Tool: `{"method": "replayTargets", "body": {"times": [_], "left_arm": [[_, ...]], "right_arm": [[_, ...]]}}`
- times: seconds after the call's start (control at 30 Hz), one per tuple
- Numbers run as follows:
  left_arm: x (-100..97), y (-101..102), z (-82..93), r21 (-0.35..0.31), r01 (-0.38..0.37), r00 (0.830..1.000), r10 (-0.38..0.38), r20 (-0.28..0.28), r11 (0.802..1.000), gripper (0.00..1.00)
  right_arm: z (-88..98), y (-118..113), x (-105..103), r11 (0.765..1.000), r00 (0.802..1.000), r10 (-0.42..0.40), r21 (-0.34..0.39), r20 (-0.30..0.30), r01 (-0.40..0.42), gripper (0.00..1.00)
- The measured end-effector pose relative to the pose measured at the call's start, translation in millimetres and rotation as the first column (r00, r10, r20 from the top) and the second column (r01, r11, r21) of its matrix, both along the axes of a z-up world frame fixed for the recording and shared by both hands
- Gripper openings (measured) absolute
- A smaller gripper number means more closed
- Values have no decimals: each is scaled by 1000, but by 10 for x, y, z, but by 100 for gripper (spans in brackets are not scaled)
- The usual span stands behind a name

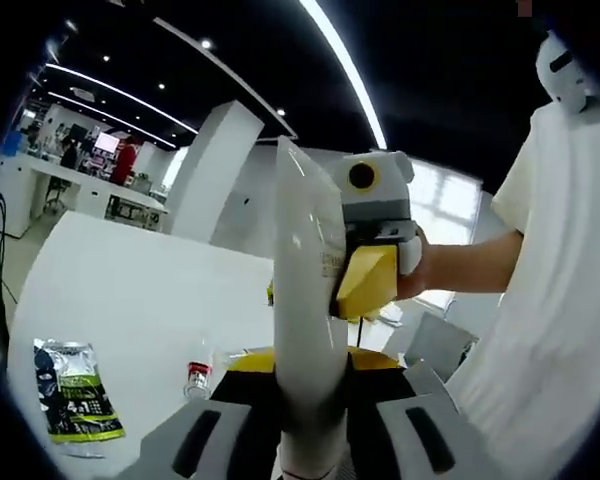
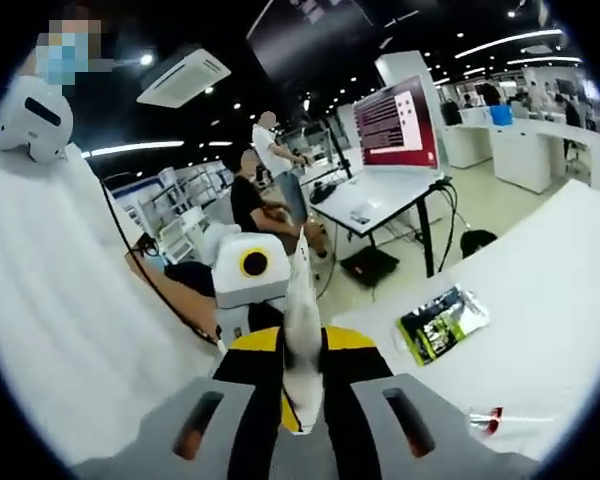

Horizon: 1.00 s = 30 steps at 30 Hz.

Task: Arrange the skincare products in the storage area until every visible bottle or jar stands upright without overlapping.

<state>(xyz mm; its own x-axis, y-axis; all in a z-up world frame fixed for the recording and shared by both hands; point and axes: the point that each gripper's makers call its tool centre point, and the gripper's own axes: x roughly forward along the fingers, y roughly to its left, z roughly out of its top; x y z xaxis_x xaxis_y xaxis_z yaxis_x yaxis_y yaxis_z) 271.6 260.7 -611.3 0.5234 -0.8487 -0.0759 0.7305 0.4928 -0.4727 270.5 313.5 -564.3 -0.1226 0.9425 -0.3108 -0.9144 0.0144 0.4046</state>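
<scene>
Left gripper view: left gripper (image 1: 308, 440) jaws clamp base of white tube (image 1: 305, 300), right gripper (image 1: 368, 280) pinches its side; sachet (image 1: 75, 392) & small bottle (image 1: 198, 378) on table (image 1: 130, 290).

A glossy black-and-green foil sachet (image 1: 75, 392) lies flat on the white bench (image 1: 130, 290), well apart from a small clear plastic bottle with a red cap (image 1: 198, 378) lying near the bench's edge. Beyond the bench, a large monitor with a red screen (image 2: 398, 124) stands on a white desk (image 2: 375, 205), where a person in a black shirt (image 2: 246, 200) sits.
</scene>
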Motion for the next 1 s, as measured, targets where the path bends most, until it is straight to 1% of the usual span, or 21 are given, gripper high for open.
{"method": "replayTargets", "body": {"times": [0.03, 0.07, 0.13, 0.23, 0.27, 0.3, 0.33, 0.37, 0.43, 0.5, 0.57, 0.63, 0.7, 0.73, 0.77, 0.83, 0.87, 0.9, 0.93, 0.97, 1.0], "left_arm": [[15, 17, -4, -4, -10, 1000, 10, -10, 1000, 21], [32, 29, -9, -7, -19, 1000, 19, -19, 1000, 20], [82, 60, -29, -14, -51, 998, 50, -45, 999, 20], [138, 102, -57, -19, -91, 993, 89, -78, 996, 18], [155, 115, -71, -17, -101, 991, 99, -87, 995, 18], [177, 131, -94, -5, -116, 989, 115, -95, 993, 17], [195, 145, -114, 5, -130, 986, 130, -103, 991, 17], [211, 155, -122, 6, -143, 983, 143, -118, 990, 17], [258, 212, -132, 14, -181, 974, 181, -139, 983, 16], [299, 266, -163, 56, -210, 966, 216, -141, 976, 16], [327, 310, -191, 118, -224, 964, 238, -121, 967, 16], [354, 354, -223, 180, -247, 957, 269, -108, 952, 16], [368, 379, -250, 218, -259, 952, 287, -108, 941, 15], [381, 394, -258, 240, -265, 951, 295, -97, 934, 15], [383, 412, -278, 267, -269, 948, 304, -98, 925, 15], [385, 423, -304, 303, -265, 947, 306, -97, 916, 15], [390, 436, -326, 337, -264, 947, 309, -86, 904, 15], [389, 430, -331, 348, -264, 946, 312, -88, 900, 15], [390, 434, -349, 383, -262, 945, 315, -83, 886, 15], [404, 451, -362, 421, -263, 947, 315, -59, 868, 15], [405, 456, -375, 455, -260, 949, 313, -44, 852, 15]], "right_arm": [[3, 23, 40, 999, 999, -40, 14, -6, 40, 15], [-3, 32, 55, 998, 998, -57, 18, 1, 57, 15], [-18, 69, 129, 991, 991, -131, 22, -19, 131, 18], [-40, 127, 227, 971, 970, -238, 26, -35, 239, 21], [-65, 150, 254, 963, 964, -267, 20, -11, 267, 22], [-81, 167, 276, 956, 957, -291, 17, -1, 291, 24], [-97, 186, 287, 954, 954, -299, 10, 20, 299, 25], [-118, 194, 313, 946, 946, -323, -4, 37, 324, 26], [-123, 221, 360, 932, 932, -361, -7, 41, 361, 28], [-143, 229, 402, 916, 916, -401, -21, 36, 401, 29], [-164, 250, 425, 900, 901, -433, -35, 29, 434, 30], [-186, 261, 456, 889, 891, -454, -46, 28, 455, 31], [-210, 258, 486, 870, 872, -489, -60, 7, 489, 32], [-216, 261, 491, 867, 869, -495, -60, 6, 494, 32], [-228, 261, 504, 859, 860, -510, -63, -6, 508, 33], [-264, 258, 522, 842, 842, -538, -75, -46, 534, 33], [-273, 256, 529, 838, 838, -544, -77, -49, 540, 34], [-287, 249, 540, 829, 828, -558, -82, -55, 553, 34], [-304, 242, 551, 821, 819, -570, -86, -63, 564, 34], [-325, 226, 563, 809, 807, -587, -99, -73, 579, 35], [-334, 220, 573, 805, 802, -592, -101, -76, 585, 35]]}}
